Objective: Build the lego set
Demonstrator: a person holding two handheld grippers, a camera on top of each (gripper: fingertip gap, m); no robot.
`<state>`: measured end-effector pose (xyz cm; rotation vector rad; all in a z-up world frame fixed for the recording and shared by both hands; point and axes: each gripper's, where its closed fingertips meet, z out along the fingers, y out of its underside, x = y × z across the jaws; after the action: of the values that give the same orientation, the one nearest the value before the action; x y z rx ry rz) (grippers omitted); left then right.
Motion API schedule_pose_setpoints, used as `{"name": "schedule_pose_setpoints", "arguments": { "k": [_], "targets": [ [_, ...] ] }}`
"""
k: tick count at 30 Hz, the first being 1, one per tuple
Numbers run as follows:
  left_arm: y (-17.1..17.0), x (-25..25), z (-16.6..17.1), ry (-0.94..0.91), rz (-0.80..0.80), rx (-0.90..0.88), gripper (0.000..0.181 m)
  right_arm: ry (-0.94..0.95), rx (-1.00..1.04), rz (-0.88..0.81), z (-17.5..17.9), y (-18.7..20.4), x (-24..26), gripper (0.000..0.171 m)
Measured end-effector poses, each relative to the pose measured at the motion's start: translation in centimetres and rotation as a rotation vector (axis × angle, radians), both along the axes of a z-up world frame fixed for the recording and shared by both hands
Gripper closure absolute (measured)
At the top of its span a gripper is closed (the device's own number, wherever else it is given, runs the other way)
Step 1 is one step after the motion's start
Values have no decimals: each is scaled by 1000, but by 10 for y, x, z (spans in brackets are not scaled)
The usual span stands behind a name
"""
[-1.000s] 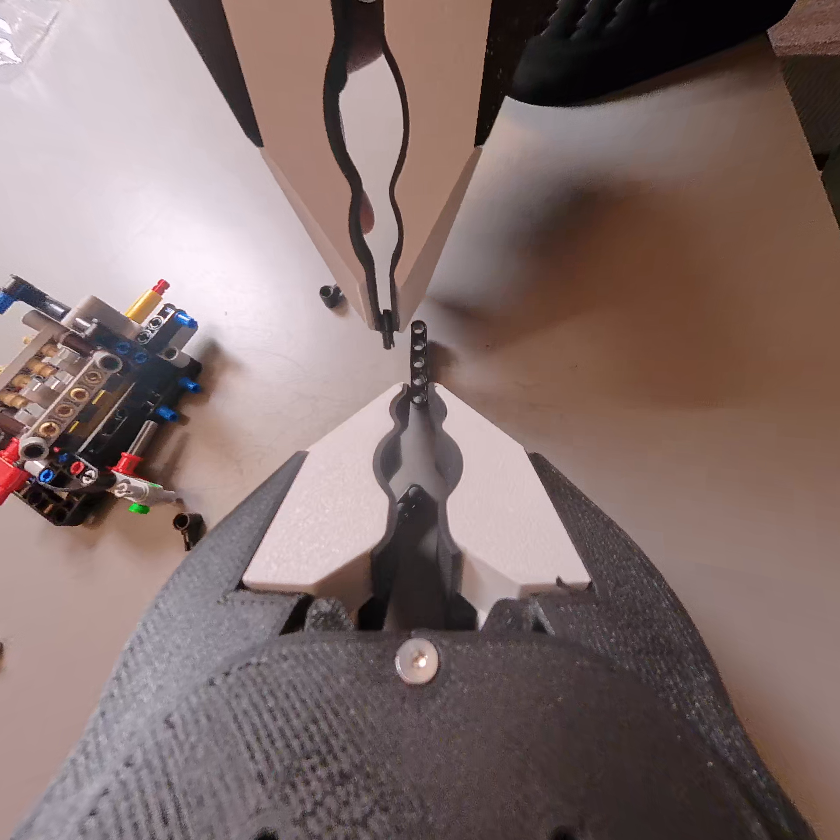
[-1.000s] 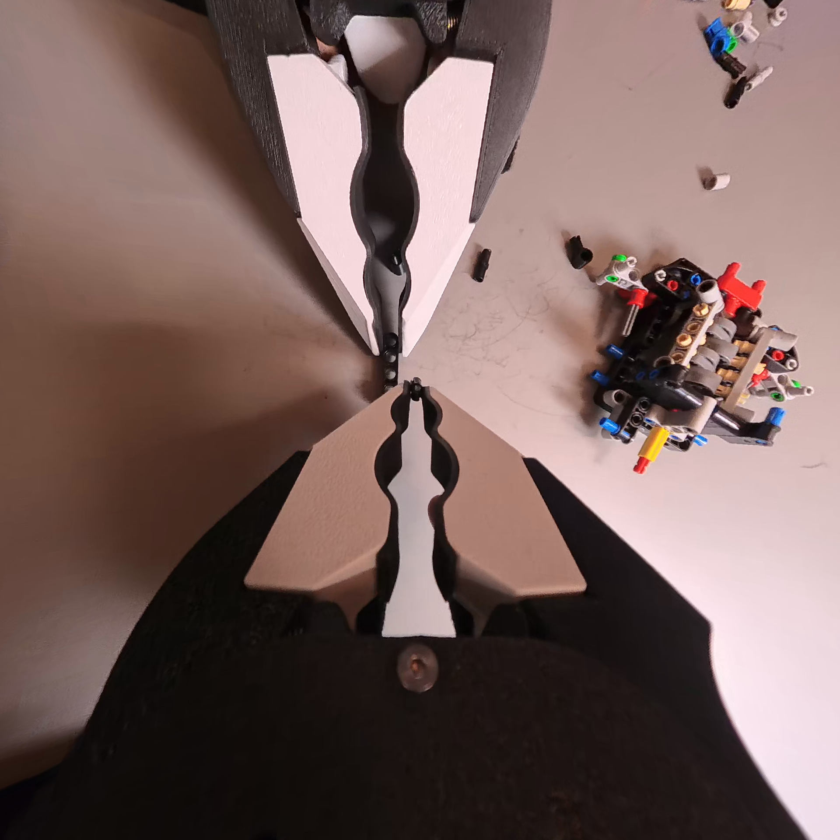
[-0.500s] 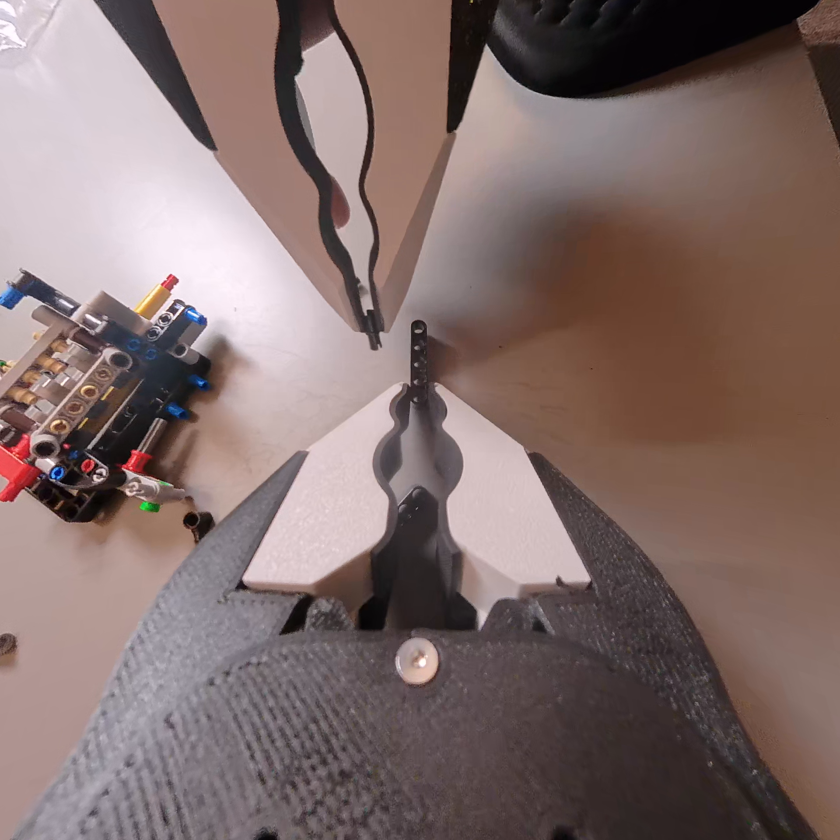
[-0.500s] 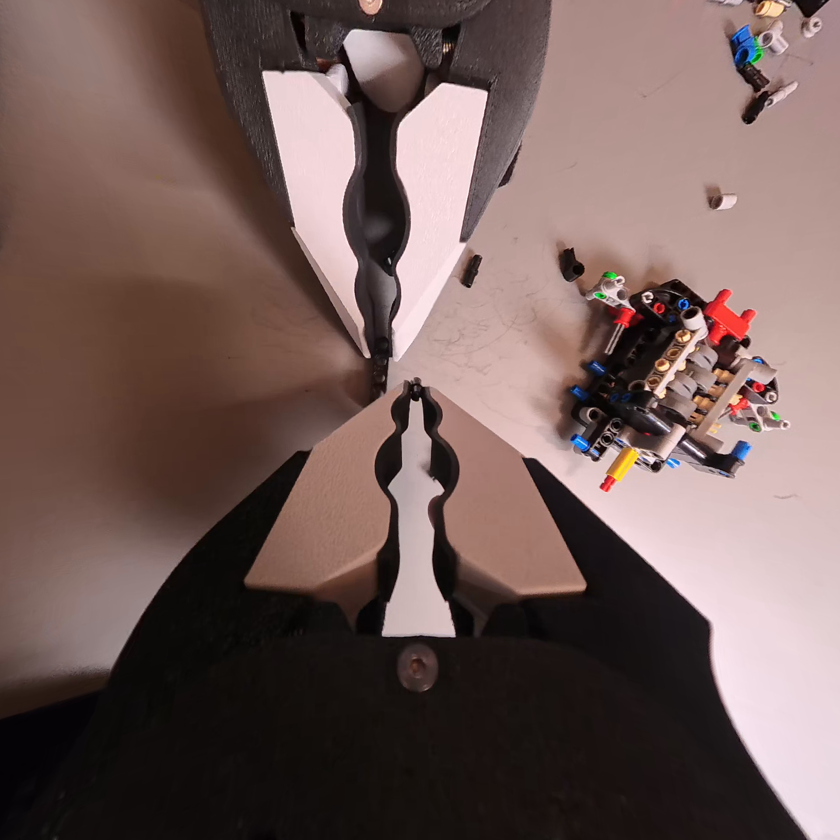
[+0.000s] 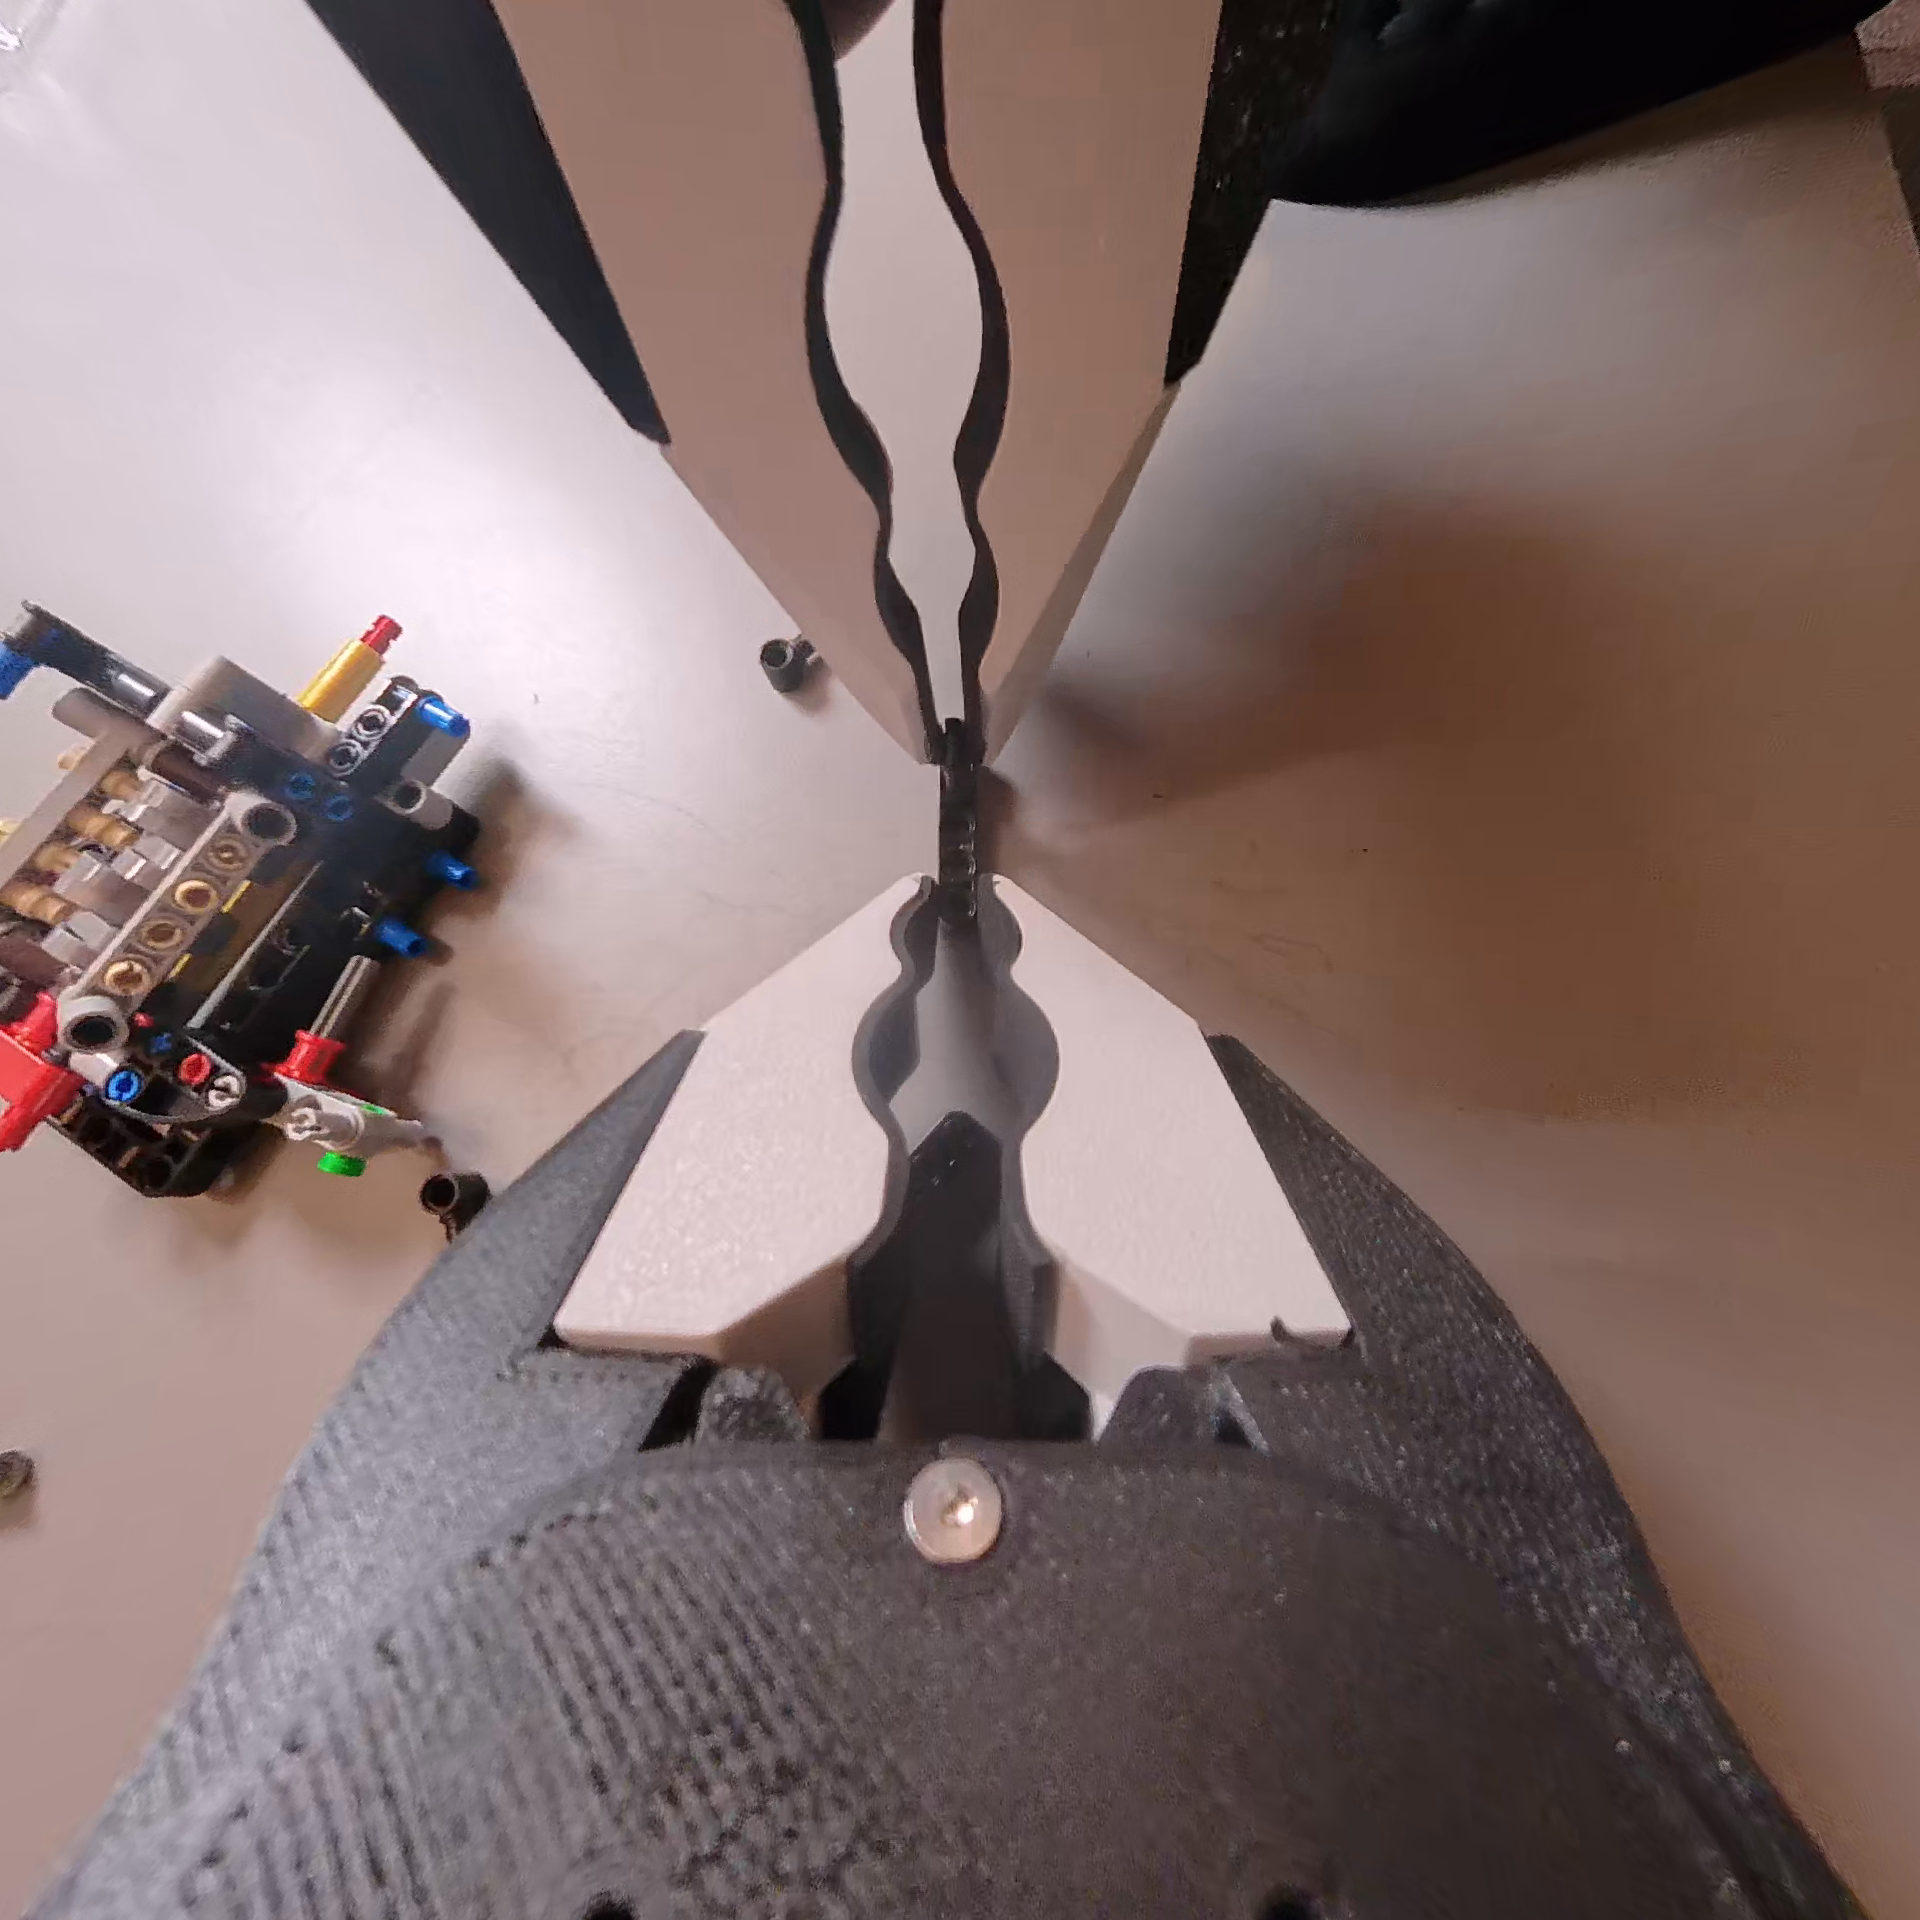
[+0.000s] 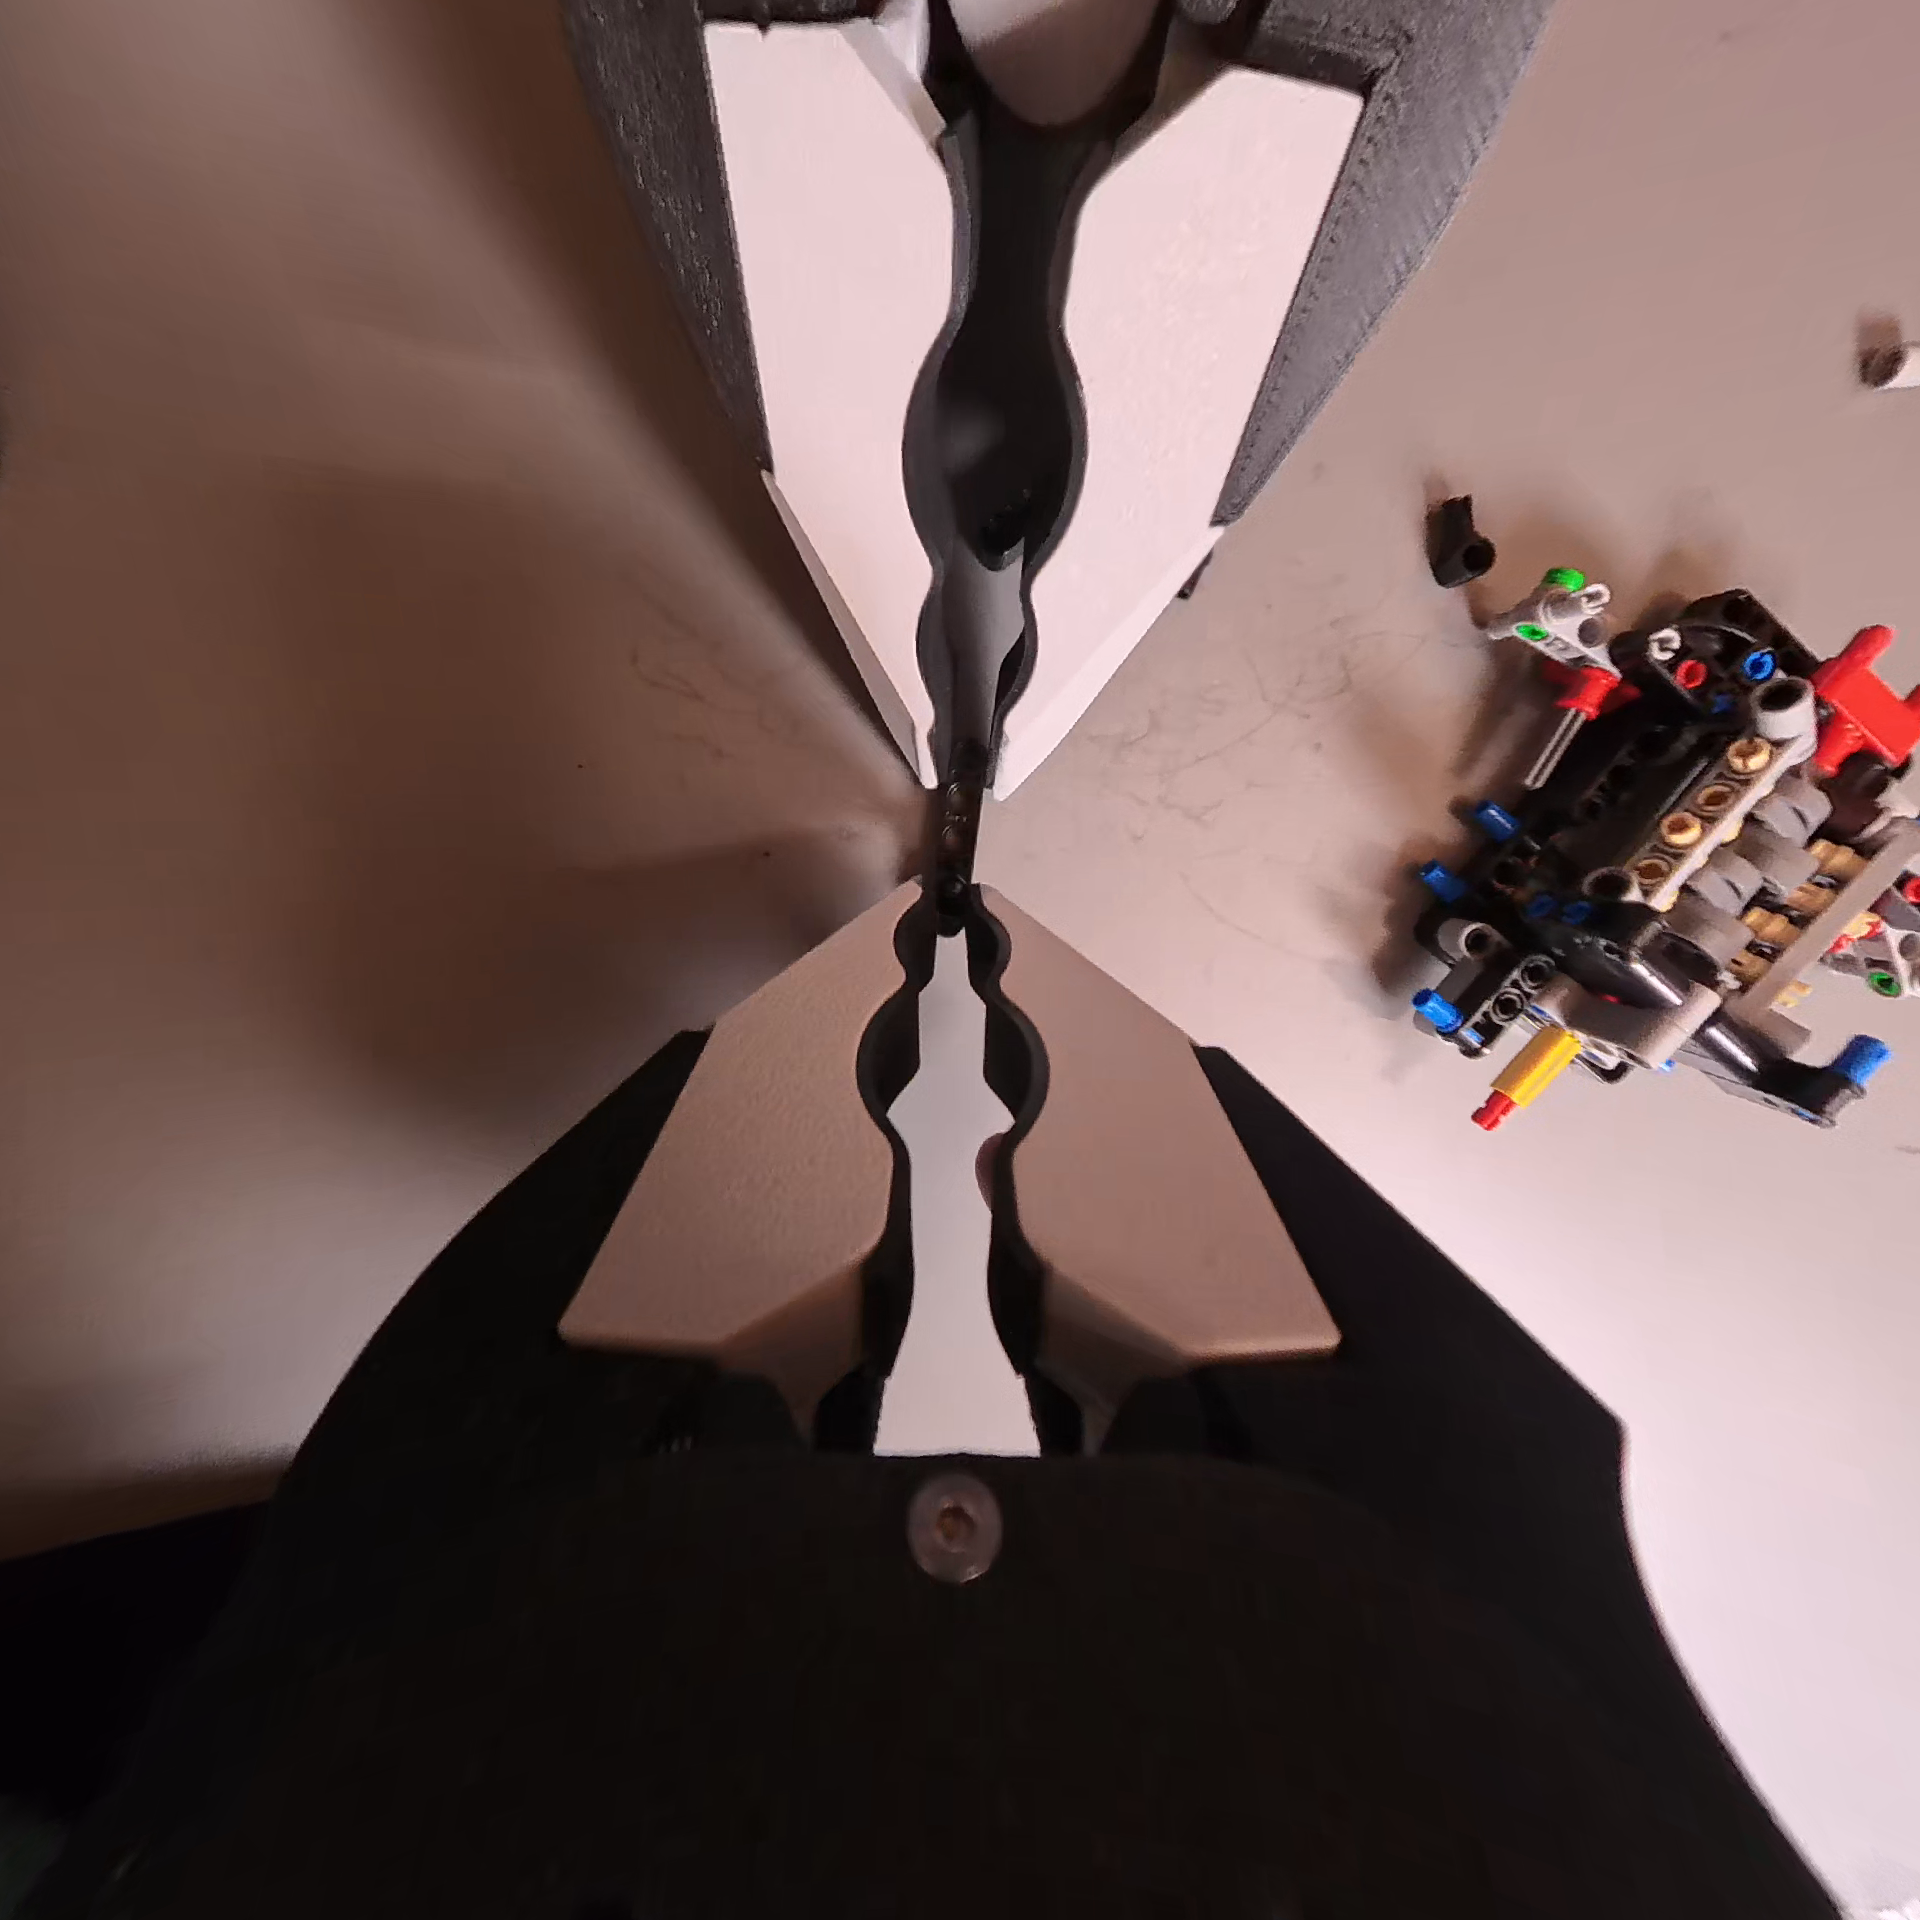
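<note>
My left gripper is shut on a thin black beam with holes, which sticks out forward from its tips above the table. My right gripper faces it tip to tip, shut on a small black pin that touches the beam's far end. In the left wrist view the right gripper comes down from the top. In the right wrist view the left gripper does the same. The partly built lego model lies on the table, left in that view and right in the right wrist view.
Loose black connectors lie near the model. A small grey tube lies farther right. A dark bulky object sits at the table's far edge. The tips of both grippers are at nearly the same place.
The right gripper has swung back from the left and closed in, so its pin now meets the end of the beam. The two grippers are nearer each other.
</note>
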<state>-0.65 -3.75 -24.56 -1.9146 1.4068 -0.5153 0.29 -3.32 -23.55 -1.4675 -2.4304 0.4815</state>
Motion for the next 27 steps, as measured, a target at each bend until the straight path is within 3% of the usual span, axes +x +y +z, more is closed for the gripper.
{"name": "schedule_pose_setpoints", "arguments": {
  "k": [21,27],
  "targets": [
    [1,0,3,-53,-31,-87,176,-173,216,150,-6,0,-2,169],
    [1,0,3,-60,-28,-106,176,-193,197,163,-7,-1,-2,169]
  ]
}}
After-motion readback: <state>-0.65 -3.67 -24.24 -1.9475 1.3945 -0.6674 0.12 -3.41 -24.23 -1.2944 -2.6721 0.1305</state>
